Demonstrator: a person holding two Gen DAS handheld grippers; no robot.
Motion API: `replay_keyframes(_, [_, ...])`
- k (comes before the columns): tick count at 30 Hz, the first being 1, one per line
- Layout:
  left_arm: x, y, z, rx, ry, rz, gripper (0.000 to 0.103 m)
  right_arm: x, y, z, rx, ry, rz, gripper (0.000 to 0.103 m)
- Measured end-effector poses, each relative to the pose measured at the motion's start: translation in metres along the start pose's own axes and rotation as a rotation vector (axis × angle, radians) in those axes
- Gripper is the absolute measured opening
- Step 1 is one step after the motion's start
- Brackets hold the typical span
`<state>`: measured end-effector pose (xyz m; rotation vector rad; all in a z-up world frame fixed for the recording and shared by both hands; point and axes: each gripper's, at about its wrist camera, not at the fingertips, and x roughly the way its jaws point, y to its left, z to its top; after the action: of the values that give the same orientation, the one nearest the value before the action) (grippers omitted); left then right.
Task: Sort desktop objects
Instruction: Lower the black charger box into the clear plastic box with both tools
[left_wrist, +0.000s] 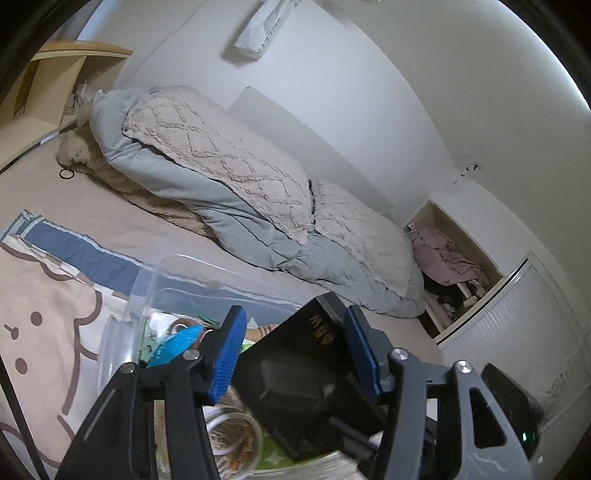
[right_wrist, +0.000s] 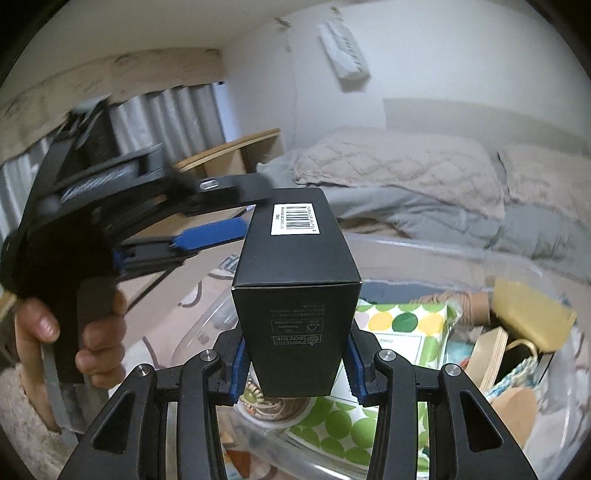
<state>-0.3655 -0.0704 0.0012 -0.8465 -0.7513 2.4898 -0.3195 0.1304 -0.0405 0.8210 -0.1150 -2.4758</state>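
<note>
A black cardboard box (right_wrist: 295, 288) with a barcode label is clamped between my right gripper's (right_wrist: 295, 363) blue pads, held above a clear plastic bin (right_wrist: 535, 424). The same box (left_wrist: 314, 376) shows in the left wrist view between my left gripper's (left_wrist: 295, 350) blue pads; the left pad stands slightly off it and the right pad is at its edge. The left gripper also shows in the right wrist view (right_wrist: 221, 210), its jaws around the box's far end, blurred. The bin (left_wrist: 147, 288) holds a green-dotted packet (right_wrist: 402, 328), a jar (left_wrist: 232, 435), a blue item (left_wrist: 177, 343) and tape rolls.
The bin sits on a bed with a bear-print sheet (left_wrist: 44, 314). A grey and beige duvet (left_wrist: 236, 192) lies behind it. A wooden shelf (left_wrist: 55, 81) stands at the far left, an open closet (left_wrist: 454, 266) at the right.
</note>
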Motion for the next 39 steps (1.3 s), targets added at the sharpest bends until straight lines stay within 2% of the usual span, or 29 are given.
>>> replay_keyframes(5, [-0.001,0.005,0.0,0.026,0.003,0.031,0.055,0.003,-0.04,0.001,0.245,-0.01,0.044,0.044])
replay_keyframes(9, [-0.001,0.007,-0.002,0.028,0.015,0.028,0.055,0.014,-0.067,-0.014,0.445,0.05,0.068,0.044])
replay_keyframes(12, [0.0,0.003,-0.003,0.045,0.025,0.034,0.055,0.015,-0.067,-0.03,0.515,0.091,0.062,0.044])
replay_keyframes(15, [0.001,-0.003,-0.006,0.072,0.032,0.053,0.055,0.008,-0.055,-0.038,0.505,0.116,0.048,0.044])
replay_keyframes(18, [0.005,-0.005,-0.009,0.086,0.046,0.061,0.055,0.001,-0.041,-0.042,0.433,0.141,-0.009,0.046])
replay_keyframes(19, [0.006,-0.005,-0.011,0.088,0.05,0.063,0.055,0.0,-0.038,-0.042,0.411,0.15,-0.032,0.051])
replay_keyframes(21, [0.009,-0.007,-0.013,0.096,0.063,0.07,0.055,-0.007,-0.031,-0.045,0.368,0.173,-0.107,0.068])
replay_keyframes(22, [0.01,-0.007,-0.014,0.101,0.068,0.075,0.055,-0.011,-0.029,-0.045,0.353,0.181,-0.137,0.081])
replay_keyframes(23, [0.011,-0.008,-0.016,0.107,0.074,0.081,0.055,-0.015,-0.03,-0.046,0.348,0.18,-0.152,0.087])
replay_keyframes(26, [0.014,-0.01,-0.019,0.126,0.085,0.097,0.055,-0.024,-0.038,-0.042,0.339,0.17,-0.201,0.088])
replay_keyframes(29, [0.015,-0.009,-0.02,0.127,0.091,0.103,0.055,-0.041,-0.047,-0.032,0.346,0.104,-0.23,0.087])
replay_keyframes(30, [0.015,-0.008,-0.02,0.124,0.092,0.102,0.055,-0.045,-0.049,-0.028,0.348,0.082,-0.228,0.086])
replay_keyframes(31, [0.015,-0.008,-0.02,0.122,0.093,0.102,0.055,-0.049,-0.051,-0.026,0.348,0.066,-0.224,0.075])
replay_keyframes(32, [0.015,-0.007,-0.02,0.121,0.095,0.101,0.055,-0.049,-0.052,-0.024,0.346,0.059,-0.219,0.057])
replay_keyframes(34, [0.015,-0.007,-0.021,0.12,0.096,0.102,0.055,-0.047,-0.056,-0.023,0.358,0.062,-0.202,0.043])
replay_keyframes(37, [0.015,-0.005,-0.02,0.117,0.1,0.098,0.055,-0.039,-0.06,-0.027,0.37,0.082,-0.173,0.036])
replay_keyframes(39, [0.014,-0.004,-0.02,0.117,0.1,0.099,0.055,-0.034,-0.058,-0.031,0.368,0.104,-0.152,0.035])
